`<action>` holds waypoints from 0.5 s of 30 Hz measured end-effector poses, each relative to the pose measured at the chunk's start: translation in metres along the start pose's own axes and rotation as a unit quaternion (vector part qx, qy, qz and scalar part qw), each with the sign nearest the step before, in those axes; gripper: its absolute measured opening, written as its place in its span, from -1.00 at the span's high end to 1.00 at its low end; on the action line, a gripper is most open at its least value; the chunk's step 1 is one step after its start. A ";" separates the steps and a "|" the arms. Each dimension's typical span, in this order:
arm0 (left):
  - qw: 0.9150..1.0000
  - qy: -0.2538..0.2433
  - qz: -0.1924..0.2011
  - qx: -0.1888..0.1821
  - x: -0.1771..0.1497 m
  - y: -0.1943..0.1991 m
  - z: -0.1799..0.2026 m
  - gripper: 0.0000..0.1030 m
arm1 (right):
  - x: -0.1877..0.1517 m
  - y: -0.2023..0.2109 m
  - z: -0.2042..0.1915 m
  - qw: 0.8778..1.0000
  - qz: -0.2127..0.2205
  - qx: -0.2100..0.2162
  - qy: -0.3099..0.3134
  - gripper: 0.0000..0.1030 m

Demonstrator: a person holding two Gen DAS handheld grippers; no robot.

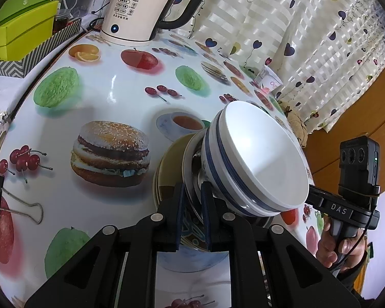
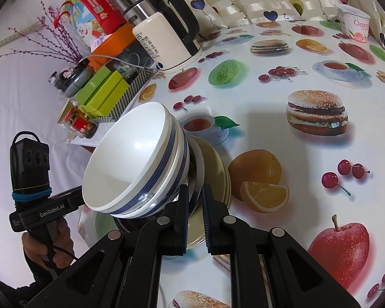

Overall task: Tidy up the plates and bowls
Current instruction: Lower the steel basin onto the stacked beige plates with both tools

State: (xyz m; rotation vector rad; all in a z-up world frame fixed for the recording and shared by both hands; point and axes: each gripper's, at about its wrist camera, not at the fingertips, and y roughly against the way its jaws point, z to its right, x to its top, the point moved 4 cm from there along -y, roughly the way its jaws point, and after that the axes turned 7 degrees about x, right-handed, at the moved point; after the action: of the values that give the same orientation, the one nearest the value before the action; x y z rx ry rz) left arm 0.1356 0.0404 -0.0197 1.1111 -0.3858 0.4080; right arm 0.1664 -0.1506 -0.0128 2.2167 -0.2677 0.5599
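Two grippers hold one stack of dishes between them, lifted and tipped over the surface point(image 1: 110, 97). The surface has a shiny cloth with pictures of burgers, apples and cherries.

In the left wrist view, the left gripper point(image 1: 193, 208) has its jaws squeezed shut on the rim of the plates point(image 1: 166, 169), down at about 6 o'clock. The bowls point(image 1: 259, 159) sit on the plates and lean toward 3 o'clock. They are white with blue stripes (how many bowls there are is hard to tell). The right hand point(image 1: 338, 246) shows at 4 o'clock, wrapped around its black handle.

In the right wrist view, the right gripper point(image 2: 195, 208) also has its jaws shut on the plate rims, again near 6 o'clock. Here the bowls point(image 2: 133, 164) lean toward 9 o'clock, and the yellowish plates point(image 2: 213, 169) lie just behind them. The left hand point(image 2: 46, 246) holds its handle at 8 o'clock.

A white kettle point(image 1: 141, 7) with a black handle stands at 12 o'clock in the left view, well apart from the stack. Green boxes point(image 1: 20, 30) sit at 10 o'clock. A small yogurt cup point(image 2: 354, 23) stands at 1 o'clock in the right view, near the curtain point(image 1: 308, 38) with hearts on it.
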 end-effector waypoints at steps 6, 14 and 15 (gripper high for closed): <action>1.000 -0.007 0.019 0.002 -0.003 0.003 -0.001 0.73 | -0.003 0.005 -0.002 1.000 0.003 -0.001 0.011 0.73; 0.998 -0.018 0.055 0.017 -0.009 0.021 -0.002 0.73 | -0.014 0.019 0.001 1.000 0.014 -0.015 0.019 0.61; 0.998 -0.020 0.058 0.019 -0.010 0.023 -0.002 0.73 | -0.016 0.022 -0.001 0.999 0.017 -0.020 0.024 0.58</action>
State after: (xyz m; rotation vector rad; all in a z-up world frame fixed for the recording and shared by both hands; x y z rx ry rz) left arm 0.1157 0.0499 -0.0076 1.1383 -0.4809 0.4988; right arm 0.1444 -0.1639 -0.0051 2.1610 -0.2891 0.6206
